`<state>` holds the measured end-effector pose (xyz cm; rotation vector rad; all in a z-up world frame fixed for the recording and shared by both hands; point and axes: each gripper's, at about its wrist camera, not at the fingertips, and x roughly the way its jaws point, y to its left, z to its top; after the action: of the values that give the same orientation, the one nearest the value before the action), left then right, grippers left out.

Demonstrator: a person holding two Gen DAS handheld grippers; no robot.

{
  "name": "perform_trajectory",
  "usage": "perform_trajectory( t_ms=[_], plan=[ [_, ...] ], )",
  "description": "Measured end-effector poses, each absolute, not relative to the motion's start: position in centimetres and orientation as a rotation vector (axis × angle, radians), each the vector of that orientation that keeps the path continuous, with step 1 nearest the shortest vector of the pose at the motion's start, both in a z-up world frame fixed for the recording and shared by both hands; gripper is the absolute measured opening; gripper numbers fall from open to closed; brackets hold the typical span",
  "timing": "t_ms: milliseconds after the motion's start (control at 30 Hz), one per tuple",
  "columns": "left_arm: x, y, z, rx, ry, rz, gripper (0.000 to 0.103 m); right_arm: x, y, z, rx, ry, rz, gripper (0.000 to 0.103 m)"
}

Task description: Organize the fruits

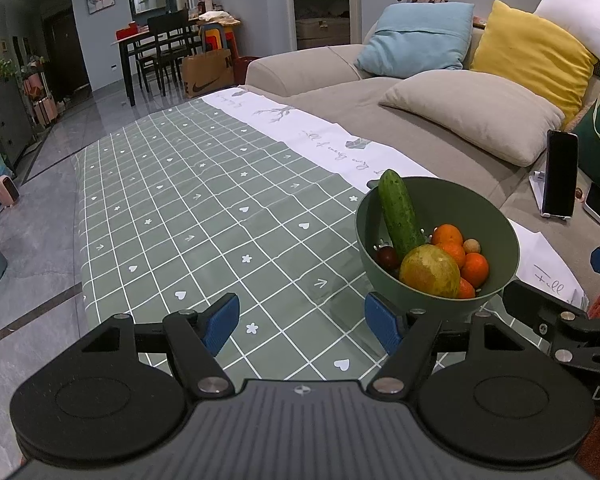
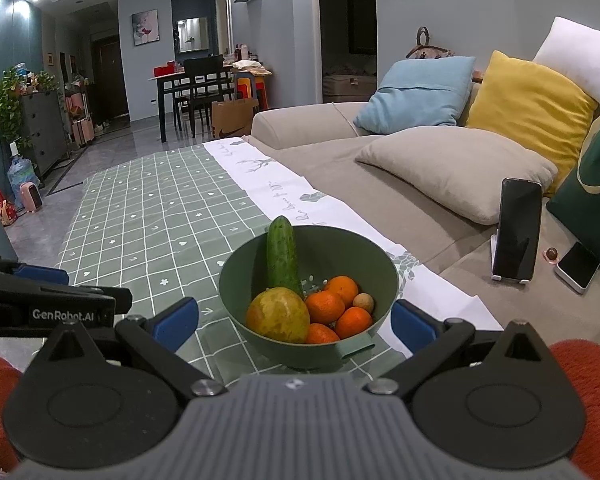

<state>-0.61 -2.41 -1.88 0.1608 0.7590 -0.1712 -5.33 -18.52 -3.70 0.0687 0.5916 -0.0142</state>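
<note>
Sitting on the near right part of the table, a round sage-green plastic bowl [image 2: 312, 256] holds all the produce in view. A long dark green cucumber [image 2: 283, 258] leans upright against its far-left wall, its tip rising above the rim. In front of the cucumber lies a large yellow-green round fruit with brown blotches [image 2: 278, 314], and to its right a cluster of small orange mandarins [image 2: 336, 308] fills the bowl's right half. A small tan round fruit [image 2: 363, 301] rests against the mandarins near the right wall, and the left wrist view also shows a dark reddish small fruit [image 1: 387, 257] tucked at the cucumber's base.

The bowl stands on a sage-green grid-patterned tablecloth with a white printed border [image 1: 204, 216].

The right gripper [image 2: 294, 320], with blue pads, is spread wide, its fingers on either side of the bowl's near wall without touching it. The left gripper [image 1: 302, 322] is likewise spread and empty over bare cloth, just left of the bowl.

Beyond the table stretches a beige sofa [image 2: 300, 120] with cushions; a black phone propped on a white stand [image 2: 516, 228] stands on it.
</note>
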Motion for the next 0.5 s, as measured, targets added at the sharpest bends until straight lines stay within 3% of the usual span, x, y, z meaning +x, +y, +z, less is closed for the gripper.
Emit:
perform_trajectory(
  t_ms=[500],
  plan=[
    [-0.71,-2.57,-1.99,0.158,0.767,-0.157,0.084,-5.32,-18.38,-3.97,0.071,0.596,-0.011,0.098]
  ],
)
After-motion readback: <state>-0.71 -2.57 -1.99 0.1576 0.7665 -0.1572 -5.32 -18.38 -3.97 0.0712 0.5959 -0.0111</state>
